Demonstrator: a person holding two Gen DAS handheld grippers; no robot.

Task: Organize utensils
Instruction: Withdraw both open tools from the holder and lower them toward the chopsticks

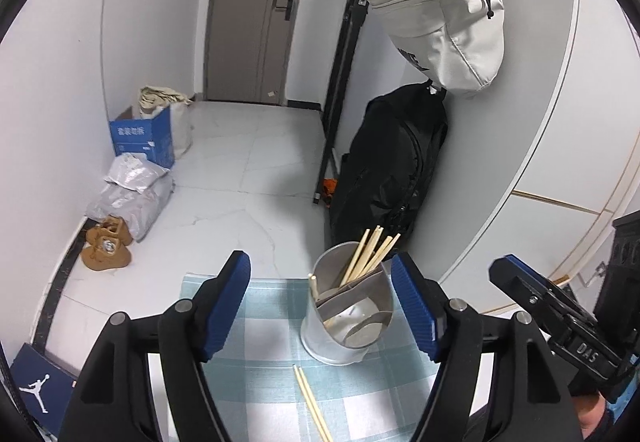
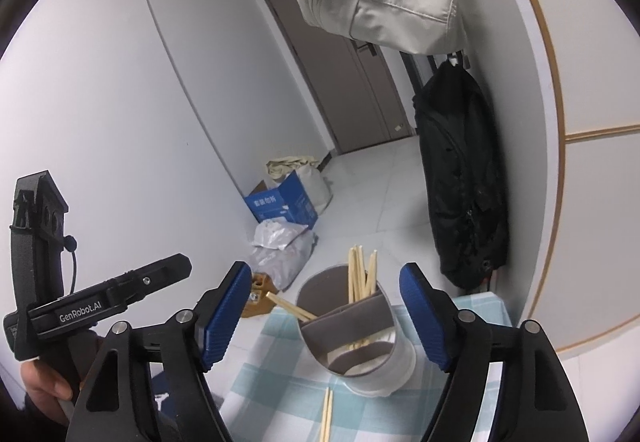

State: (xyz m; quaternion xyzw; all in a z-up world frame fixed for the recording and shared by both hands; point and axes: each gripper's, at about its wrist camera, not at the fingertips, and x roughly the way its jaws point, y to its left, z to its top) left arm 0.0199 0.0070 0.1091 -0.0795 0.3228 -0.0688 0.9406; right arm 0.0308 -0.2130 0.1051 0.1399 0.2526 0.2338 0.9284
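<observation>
my left tool (image 1: 320,306) released, nothing between its pads | my right tool (image 2: 322,316) released too, empty | metal utensil holder (image 1: 346,316) just ahead on the checked worktop cloth (image 1: 264,326), most chopsticks (image 1: 370,254) already standing in it | one loose chopstick pair (image 1: 312,400) lies beside it, to be stowed yet

Both fisheye views were evenly and softly lit, bright overall, with no harsh glare. Straight wall edges bowed strongly toward the rims, and black vignette filled the corners from ten to two o'clock. Focus was sharp centrally; shadows were faint and diffuse.
</observation>
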